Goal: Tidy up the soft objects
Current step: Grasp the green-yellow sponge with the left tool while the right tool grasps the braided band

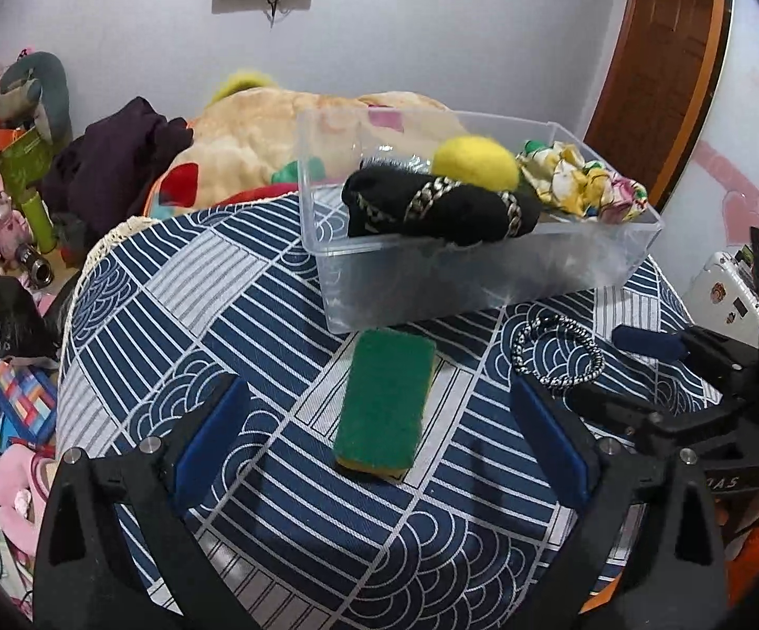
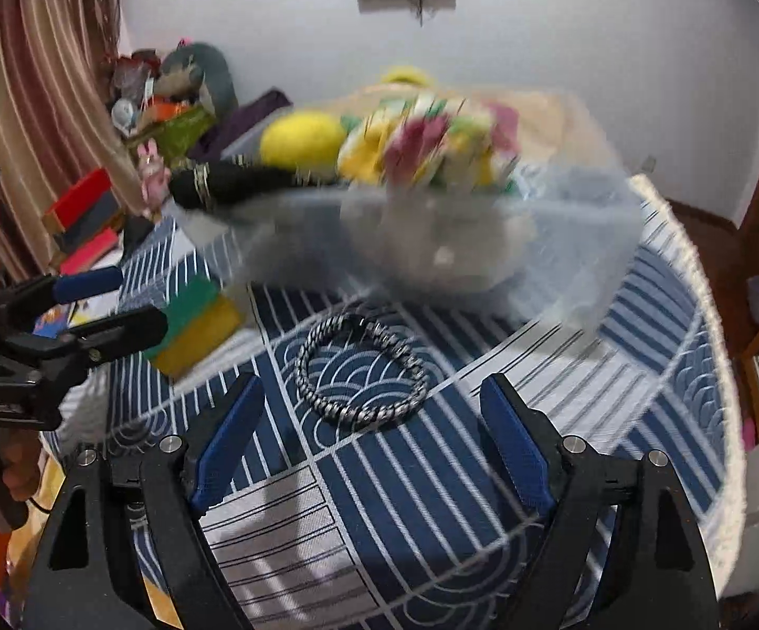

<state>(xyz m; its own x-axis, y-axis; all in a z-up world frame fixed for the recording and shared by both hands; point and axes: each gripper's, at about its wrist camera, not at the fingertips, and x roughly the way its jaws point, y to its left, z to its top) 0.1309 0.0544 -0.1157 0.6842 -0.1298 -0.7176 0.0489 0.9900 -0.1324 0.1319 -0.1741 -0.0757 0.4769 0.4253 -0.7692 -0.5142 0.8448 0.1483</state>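
A green and yellow sponge [image 1: 383,405] lies flat on the patterned tablecloth, between and just ahead of my open left gripper [image 1: 379,441]. A clear plastic bin [image 1: 463,283] behind it holds a black sock roll [image 1: 442,207], a yellow felt ball [image 1: 476,161] and a floral cloth [image 1: 584,181]. A braided black and white bracelet [image 2: 362,370] lies on the cloth just ahead of my open, empty right gripper [image 2: 371,436]. The right wrist view shows the bin [image 2: 563,241] blurred, the sponge [image 2: 196,320] at left and the left gripper [image 2: 112,299] beside it.
The round table [image 2: 684,315] has a fringed edge at the right. A heap of bedding and dark clothes [image 1: 117,157] lies behind the bin. Boxes, toys and papers [image 1: 7,241] clutter the floor at the left. A wooden door [image 1: 657,68] stands at the right.
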